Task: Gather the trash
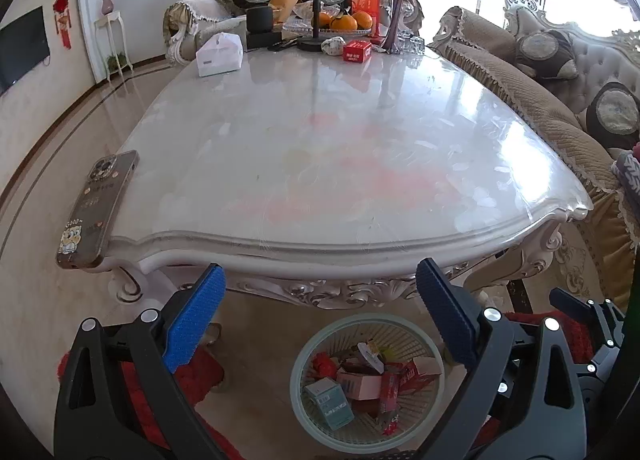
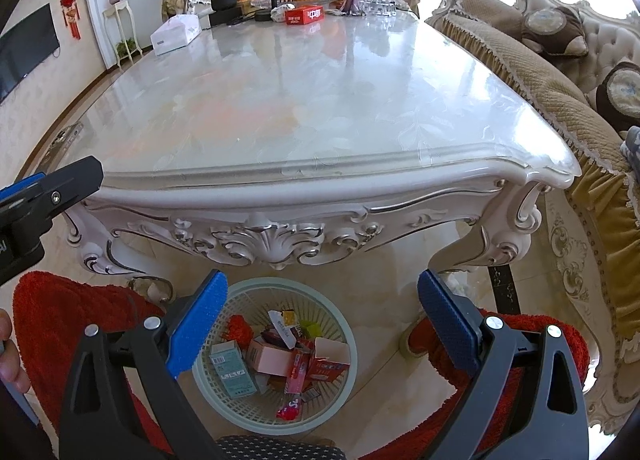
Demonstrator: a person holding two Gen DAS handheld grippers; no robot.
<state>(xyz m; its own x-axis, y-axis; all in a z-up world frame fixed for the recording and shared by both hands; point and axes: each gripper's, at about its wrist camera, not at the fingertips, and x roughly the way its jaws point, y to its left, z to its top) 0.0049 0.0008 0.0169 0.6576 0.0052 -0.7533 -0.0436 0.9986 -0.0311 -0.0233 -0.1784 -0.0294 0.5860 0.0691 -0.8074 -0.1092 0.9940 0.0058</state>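
Note:
A pale round plastic basket stands on the floor below the table's near edge. It holds several small cartons, among them a teal box and a pink box. My left gripper hangs open above the basket with nothing between its blue pads. My right gripper is open too, also empty, right over the basket. At the table's far end lie a red box and a crumpled white wad.
The white marble table carries a phone at its near left corner, a tissue box, a dish of oranges and a vase. A sofa runs along the right. Red fleecy clothing flanks the basket.

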